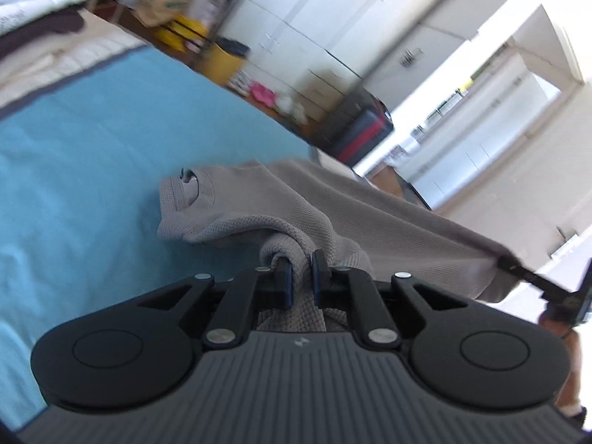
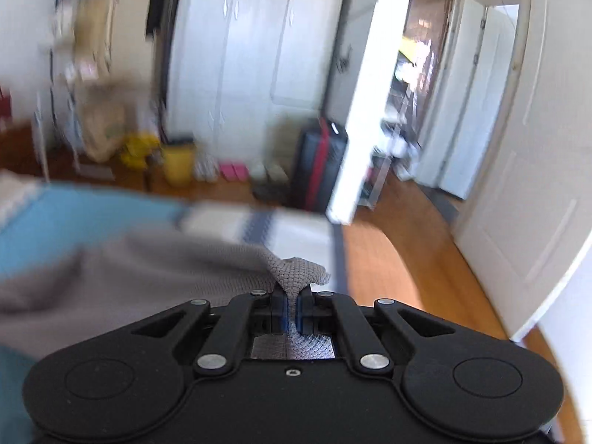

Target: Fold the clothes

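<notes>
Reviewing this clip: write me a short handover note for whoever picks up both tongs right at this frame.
Left tongs: shut on a bunched fold of the grey knit garment.
Right tongs: shut on another pinch of the same garment; in the left wrist view they show at the garment's far edge.
Garment: held up between both tongs, partly over the blue bed cover; its collar end hangs toward the cover.
Done: both grips taken, garment lifted.
Left: no finished fold is visible; lay it flat and fold. Both views are motion-blurred.
</notes>
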A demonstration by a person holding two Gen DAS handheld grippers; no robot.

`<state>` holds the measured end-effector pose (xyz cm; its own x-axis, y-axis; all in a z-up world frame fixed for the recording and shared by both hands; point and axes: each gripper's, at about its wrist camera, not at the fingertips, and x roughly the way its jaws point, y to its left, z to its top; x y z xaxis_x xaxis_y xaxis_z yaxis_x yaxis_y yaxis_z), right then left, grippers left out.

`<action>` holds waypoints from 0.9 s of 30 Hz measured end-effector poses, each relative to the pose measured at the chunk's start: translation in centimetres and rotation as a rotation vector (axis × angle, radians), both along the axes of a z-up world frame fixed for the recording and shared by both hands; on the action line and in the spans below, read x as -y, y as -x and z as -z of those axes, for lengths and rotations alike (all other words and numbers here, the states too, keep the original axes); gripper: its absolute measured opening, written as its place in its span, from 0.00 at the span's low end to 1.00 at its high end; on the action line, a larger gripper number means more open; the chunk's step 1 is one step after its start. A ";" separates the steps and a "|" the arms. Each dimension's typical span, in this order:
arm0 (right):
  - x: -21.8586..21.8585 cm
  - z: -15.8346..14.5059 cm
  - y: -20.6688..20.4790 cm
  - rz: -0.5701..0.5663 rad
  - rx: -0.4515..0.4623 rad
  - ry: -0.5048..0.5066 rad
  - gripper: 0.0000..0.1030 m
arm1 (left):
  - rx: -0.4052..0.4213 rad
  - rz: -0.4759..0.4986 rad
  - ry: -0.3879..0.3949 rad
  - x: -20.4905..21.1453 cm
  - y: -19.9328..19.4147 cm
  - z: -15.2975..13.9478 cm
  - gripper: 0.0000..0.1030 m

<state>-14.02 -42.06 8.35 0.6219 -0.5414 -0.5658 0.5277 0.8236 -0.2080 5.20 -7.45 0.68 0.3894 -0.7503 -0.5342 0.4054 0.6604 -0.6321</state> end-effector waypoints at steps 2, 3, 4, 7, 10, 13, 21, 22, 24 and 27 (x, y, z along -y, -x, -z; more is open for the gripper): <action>2.1 2.6 1.8 0.024 -0.081 -0.054 0.04 | -0.080 0.047 -0.059 1.0 -0.2 1.7 0.12; 3.1 4.0 2.2 0.048 -0.124 -0.095 0.04 | -0.120 0.053 -0.104 1.4 -0.4 2.7 0.12; 4.1 5.3 2.7 0.072 -0.166 -0.135 0.04 | -0.160 0.057 -0.151 1.9 -0.7 3.8 0.12; 6.4 8.0 3.4 0.182 -0.249 -0.208 0.10 | -0.108 -0.018 -0.238 1.0 -1.3 3.9 0.12; 7.2 7.1 4.2 0.270 -0.197 -0.230 0.25 | -0.050 -0.096 -0.323 0.1 -1.9 3.8 0.24; 7.5 4.8 3.0 0.224 -0.050 -0.373 0.40 | -0.030 -0.169 -0.329 -1.1 -3.0 3.8 0.40; 1.9 -0.4 -12.0 -0.076 0.173 -0.616 0.59 | -0.043 -0.259 -0.445 2.7 -9.7 6.5 0.43; 1.3 -0.1 -14.4 -0.116 0.176 -0.647 0.60 | -0.071 -0.269 -0.452 3.2 -10.2 6.6 0.43; 0.6 1.6 -19.2 -0.112 0.141 -0.683 0.60 | -0.104 -0.279 -0.451 4.0 -10.7 7.0 0.43; -1.3 6.0 -22.4 -0.106 0.067 -0.625 0.60 | -0.070 -0.248 -0.455 4.7 -10.5 7.1 0.46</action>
